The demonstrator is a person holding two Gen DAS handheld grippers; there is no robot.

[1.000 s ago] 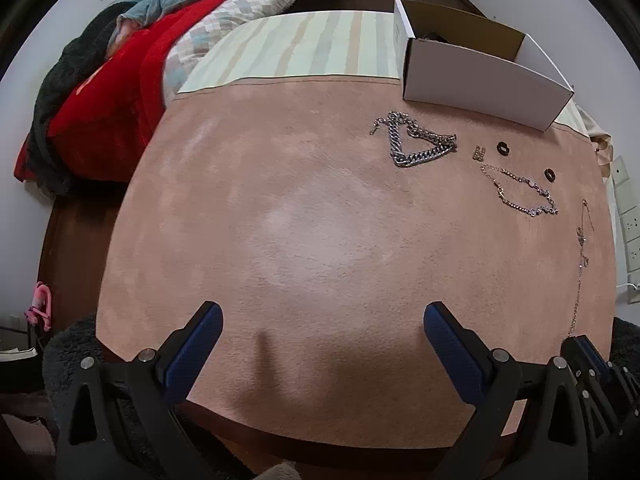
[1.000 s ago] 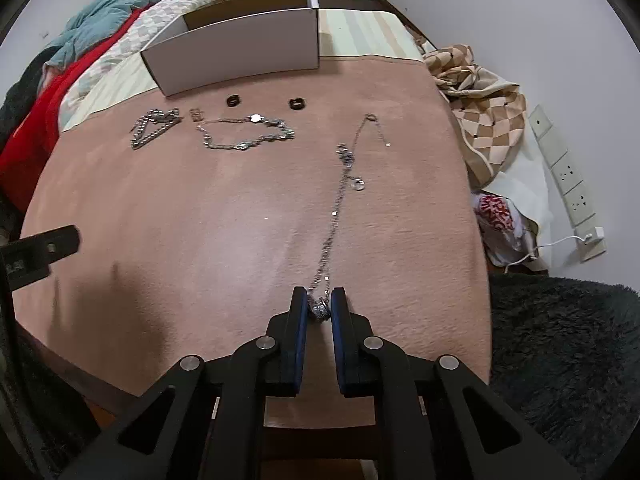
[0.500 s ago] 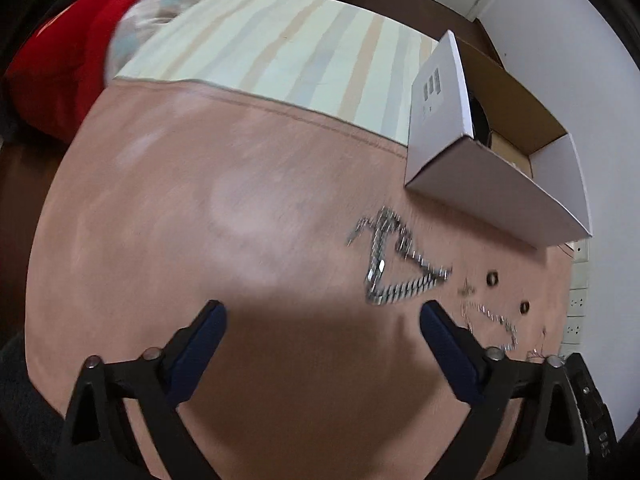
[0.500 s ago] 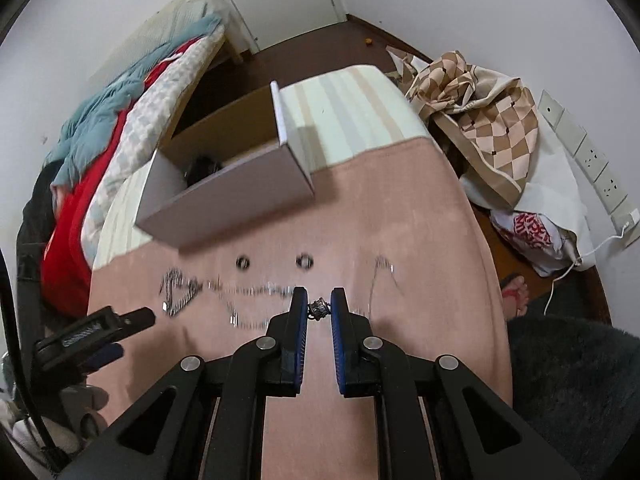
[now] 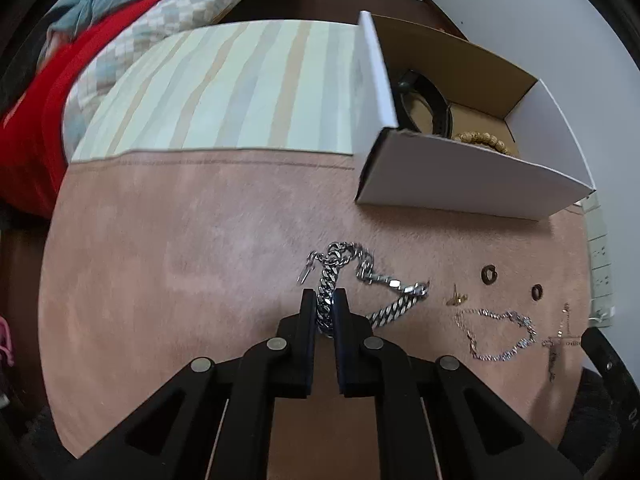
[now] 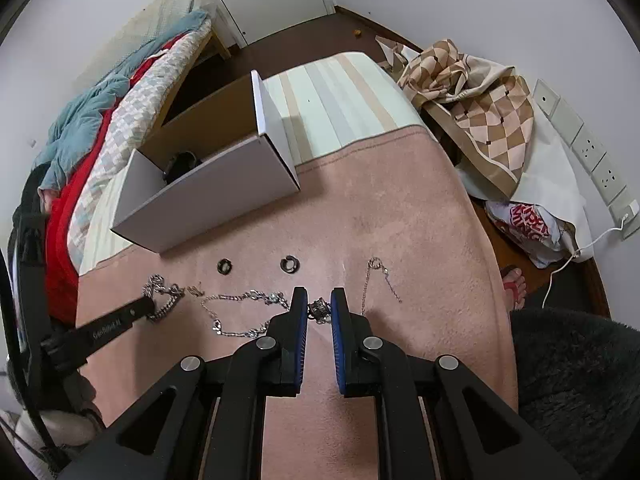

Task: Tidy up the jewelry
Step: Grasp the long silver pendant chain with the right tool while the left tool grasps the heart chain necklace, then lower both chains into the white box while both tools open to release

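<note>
Blanket: I see pink cloth covering the work surface; its near edge is cut off by my grippers in both views.
Box: white card, open-topped, at the far side; I can glimpse a dark strap and tan beads inside, the rest hidden by its wall.
Left gripper: its jaws have just been closing and now clamp the heavy chain; the pinched links show between the pads, the rest trails right on the blanket.
Right gripper: jaws narrow, pinching a small metal bead of the thin necklace; the strand near the pads is partly hidden, so I cannot trace it whole.
Bracelet: fine silver loop lying between the two grippers, its right end tucked behind my right finger.
Rings: two dark ones in a row near the box.
Small gold piece: beside the heavy chain, too tiny for me to identify.
</note>
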